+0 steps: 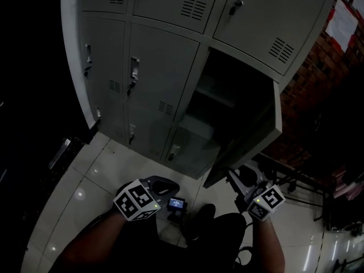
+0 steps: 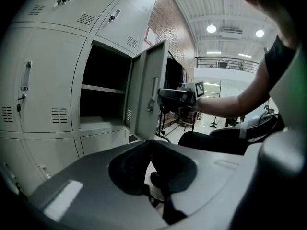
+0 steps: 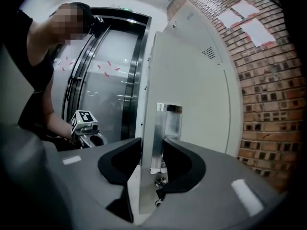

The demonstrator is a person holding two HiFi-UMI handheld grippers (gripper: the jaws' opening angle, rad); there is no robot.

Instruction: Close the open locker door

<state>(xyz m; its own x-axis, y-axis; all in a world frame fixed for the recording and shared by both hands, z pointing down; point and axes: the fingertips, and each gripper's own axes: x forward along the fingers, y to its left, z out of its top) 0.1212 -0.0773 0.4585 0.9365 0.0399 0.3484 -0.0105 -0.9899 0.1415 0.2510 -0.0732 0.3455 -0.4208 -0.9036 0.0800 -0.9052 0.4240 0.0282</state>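
Observation:
The grey locker bank (image 1: 153, 56) has one compartment (image 1: 219, 95) open, with a shelf inside. Its door (image 1: 250, 135) swings out to the right. In the right gripper view the door (image 3: 192, 90) stands edge-on between my jaws, its metal handle plate (image 3: 168, 128) against the right pad. My right gripper (image 3: 152, 169) is shut on the door's free edge at the handle, as also seen in the left gripper view (image 2: 180, 97). My left gripper (image 1: 165, 182) hangs low in front of the lockers, holding nothing, with its jaws (image 2: 158, 188) closed together.
A brick wall (image 3: 268, 104) with papers pinned on it stands just right of the lockers. Black metal frames (image 1: 307, 186) crowd the floor there. A small device (image 1: 177, 205) and the person's shoe (image 1: 200, 216) are on the pale tiles below. Lift doors (image 3: 105, 80) lie behind.

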